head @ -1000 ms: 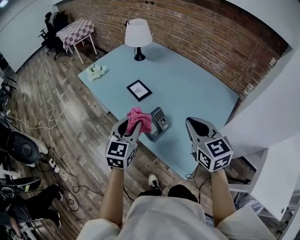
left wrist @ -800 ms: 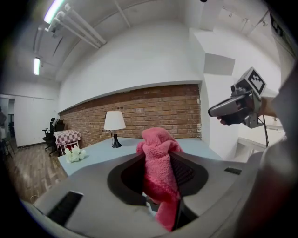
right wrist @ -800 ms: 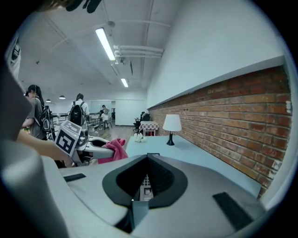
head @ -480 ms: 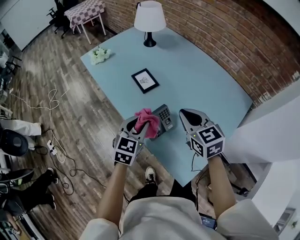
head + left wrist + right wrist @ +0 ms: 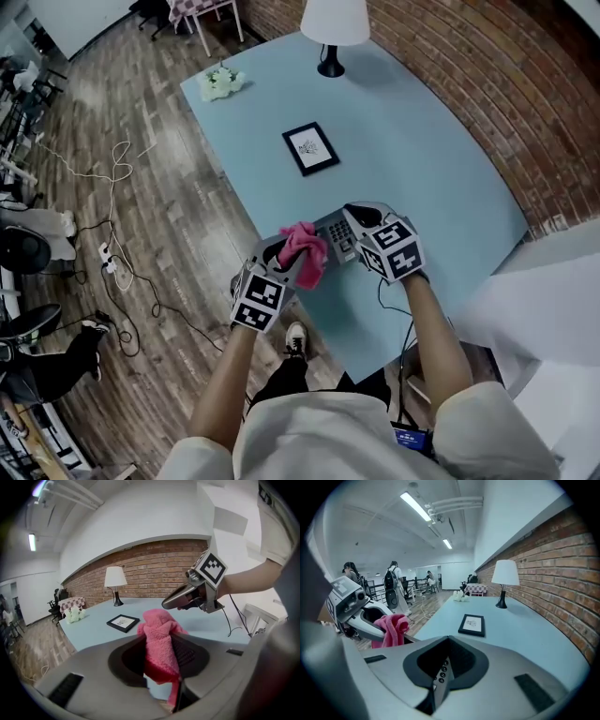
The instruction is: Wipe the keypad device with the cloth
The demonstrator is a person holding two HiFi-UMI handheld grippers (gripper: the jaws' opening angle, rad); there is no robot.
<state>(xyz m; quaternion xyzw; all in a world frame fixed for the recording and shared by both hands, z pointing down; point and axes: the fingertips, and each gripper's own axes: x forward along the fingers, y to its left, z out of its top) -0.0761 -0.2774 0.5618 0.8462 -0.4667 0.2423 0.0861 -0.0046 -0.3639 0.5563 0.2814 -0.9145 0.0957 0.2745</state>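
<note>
The grey keypad device [image 5: 335, 236] lies near the front edge of the light blue table [image 5: 422, 159]. My right gripper [image 5: 357, 218] sits over its right side. Seen from the right gripper view, the device's button row [image 5: 440, 673] shows as a thin strip pinched between the jaws of the right gripper [image 5: 439, 687]. My left gripper [image 5: 287, 259] is shut on a bunched pink cloth [image 5: 307, 247], held just left of the device. The cloth [image 5: 161, 645] stands up between the jaws of the left gripper [image 5: 159, 670], with the right gripper [image 5: 186, 598] close beyond it.
A black-framed picture [image 5: 310, 148] lies mid-table. A white-shaded lamp [image 5: 334, 26] and a small bunch of white flowers [image 5: 221, 82] stand at the far end. A brick wall runs along the right. Cables [image 5: 117, 253] trail over the wooden floor at left, and people stand far off.
My right gripper has swung left from the open space beside the device onto it and its jaws have come together. The left gripper with the cloth stays beside the device.
</note>
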